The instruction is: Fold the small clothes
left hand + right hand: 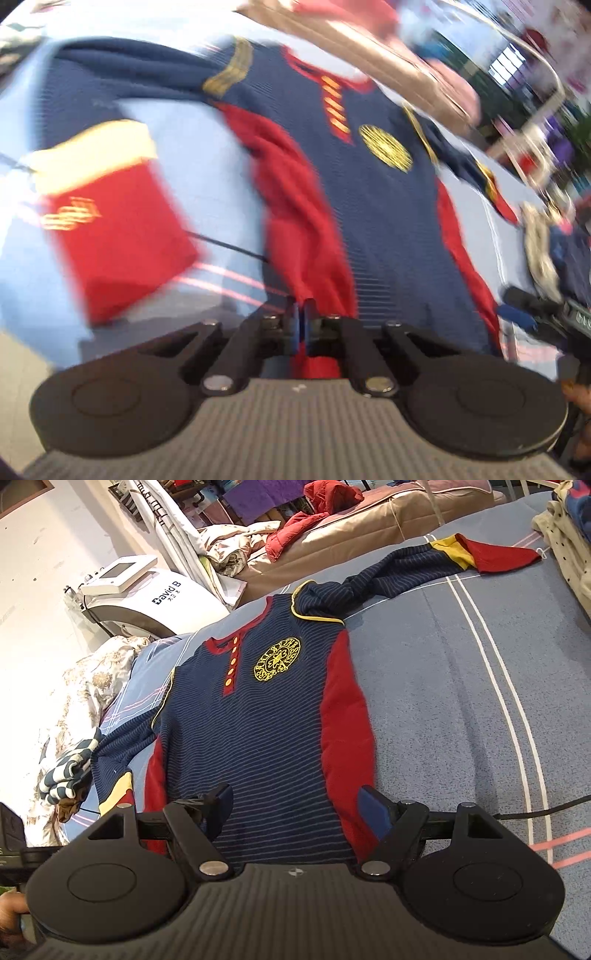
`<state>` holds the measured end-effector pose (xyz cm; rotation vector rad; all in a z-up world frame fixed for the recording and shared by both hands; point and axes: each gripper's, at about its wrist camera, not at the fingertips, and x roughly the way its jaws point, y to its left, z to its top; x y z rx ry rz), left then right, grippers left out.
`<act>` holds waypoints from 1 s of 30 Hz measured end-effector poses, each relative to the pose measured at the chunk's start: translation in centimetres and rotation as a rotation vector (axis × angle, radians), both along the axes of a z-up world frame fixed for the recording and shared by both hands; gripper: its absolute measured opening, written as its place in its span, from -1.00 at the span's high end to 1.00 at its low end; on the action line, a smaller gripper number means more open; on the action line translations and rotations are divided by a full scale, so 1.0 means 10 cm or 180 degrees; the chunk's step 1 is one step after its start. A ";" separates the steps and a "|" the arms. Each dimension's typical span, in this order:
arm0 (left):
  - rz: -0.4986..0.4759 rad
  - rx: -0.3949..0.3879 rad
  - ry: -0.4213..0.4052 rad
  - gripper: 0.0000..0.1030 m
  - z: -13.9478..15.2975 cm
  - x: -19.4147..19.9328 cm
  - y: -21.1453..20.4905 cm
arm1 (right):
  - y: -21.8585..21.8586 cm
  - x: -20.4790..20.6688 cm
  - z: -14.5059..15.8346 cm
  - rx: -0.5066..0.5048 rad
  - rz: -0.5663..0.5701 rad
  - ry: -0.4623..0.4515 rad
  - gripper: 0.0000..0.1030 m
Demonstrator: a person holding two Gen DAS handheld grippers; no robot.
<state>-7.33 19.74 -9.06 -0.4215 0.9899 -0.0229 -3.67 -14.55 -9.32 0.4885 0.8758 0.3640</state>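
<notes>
The shirt (pixel 266 716), a small navy-striped long-sleeved top with red side panels, a red button placket and a yellow round badge (pixel 277 659) on the chest, lies face up and mostly flat on the blue bedspread (pixel 461 701). One sleeve (pixel 443 563) stretches away toward the far edge; the other is bent back beside the body near the hem. The left gripper (pixel 302 325) is clenched on the red fabric at the shirt's lower edge, its blue pads (pixel 295 321) pressed together with cloth between them. That view is smeared with motion, so exactly which fold of the edge it holds is hard to tell. The right gripper (pixel 297 808) hangs released over the hem, jaws spread wide with the striped cloth and a red panel between them, not yet gripping. To fold cleanly, the right should probably pinch the opposite hem corner at a matching height, so both lift together and the body carries over evenly. A nearby pile of clothes (pixel 565 535) and the black cable (pixel 546 808) are best kept clear of.
</notes>
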 end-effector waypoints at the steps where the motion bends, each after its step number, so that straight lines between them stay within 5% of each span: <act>1: 0.0117 0.0166 -0.0013 0.96 0.05 -0.10 0.13 | 0.00 0.00 0.00 0.0013 -0.0002 -0.0007 -1.00; 5: 0.0358 0.0187 0.0251 0.97 0.00 -0.36 0.63 | 0.04 0.01 0.00 -0.0004 0.0075 -0.0005 -1.00; 8: 0.0243 0.0876 0.0279 0.83 0.00 -0.43 0.62 | 0.13 0.06 -0.02 0.0003 0.0163 0.0012 -1.00; 9: 0.0360 0.0992 0.0259 0.69 0.01 -0.45 0.66 | 0.16 0.07 -0.02 -0.0008 0.0193 0.0018 -1.00; 11: 0.0660 0.0860 0.0178 -0.13 0.03 -0.45 0.82 | 0.24 0.07 -0.02 -0.0055 0.0305 0.0005 -1.00; 12: 0.0768 0.0686 0.0076 -0.18 0.03 -0.44 0.90 | 0.28 0.06 -0.02 -0.0122 0.0377 -0.0007 -1.00; 15: 0.1059 0.0137 0.0120 -0.18 -0.06 -0.32 1.04 | 0.39 0.03 -0.05 -0.0303 0.0496 -0.0009 -1.00; 17: 0.1054 0.0009 0.0181 -0.14 -0.18 -0.18 1.02 | 0.38 0.03 -0.07 -0.0270 0.0477 0.0032 -1.00; 19: 0.1025 0.0142 0.0202 -0.12 -0.25 -0.13 0.91 | 0.36 0.02 -0.09 -0.0192 0.0428 0.0067 -1.00; 22: 0.0937 0.0350 0.0134 0.37 -0.22 -0.05 0.76 | 0.34 0.01 -0.09 -0.0194 0.0388 0.0096 -1.00; 23: 0.0929 0.0392 0.0113 0.85 -0.21 -0.05 0.72 | 0.33 0.00 -0.09 -0.0195 0.0380 0.0098 -1.00; 24: 0.0903 0.0348 0.0053 0.93 -0.19 -0.05 0.73 | 0.33 0.00 -0.10 -0.0193 0.0367 0.0102 -1.00; 26: 0.0953 0.0261 0.0011 0.94 -0.09 -0.06 0.84 | 0.34 0.00 -0.10 -0.0184 0.0351 0.0119 -1.00; 30: 0.1411 0.0759 -0.0363 0.94 0.50 -0.20 1.39 | 0.32 -0.01 -0.08 -0.0132 0.0339 0.0086 -1.00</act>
